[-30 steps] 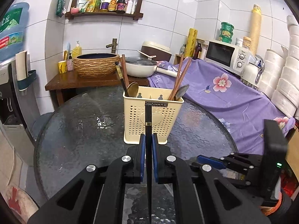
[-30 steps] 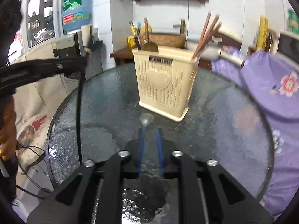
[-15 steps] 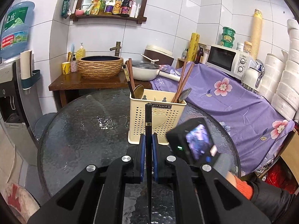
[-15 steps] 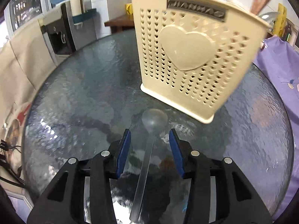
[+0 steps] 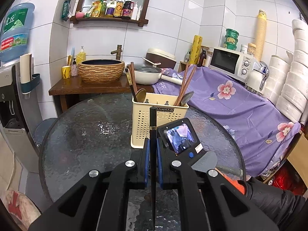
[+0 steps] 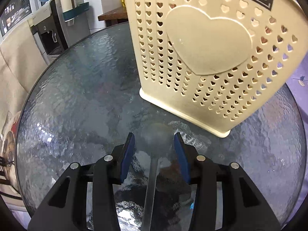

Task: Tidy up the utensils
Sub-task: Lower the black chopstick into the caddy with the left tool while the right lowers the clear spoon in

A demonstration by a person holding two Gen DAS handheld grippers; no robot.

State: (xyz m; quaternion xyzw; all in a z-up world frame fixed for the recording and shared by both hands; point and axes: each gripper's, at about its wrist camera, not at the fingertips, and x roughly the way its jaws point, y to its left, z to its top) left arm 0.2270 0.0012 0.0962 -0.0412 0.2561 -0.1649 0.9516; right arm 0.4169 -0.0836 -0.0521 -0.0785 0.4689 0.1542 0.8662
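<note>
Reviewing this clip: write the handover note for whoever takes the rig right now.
Left gripper: jaws shut on a dark chopstick, held upright in front of the cream utensil holder.
Right gripper: jaws open, astride a clear spoon lying on the glass table just before the holder; pads not touching it.
Done: brown chopsticks and spoons already stand in the holder.
Left: grip the clear spoon and drop it in; put the dark chopstick in too.
</note>
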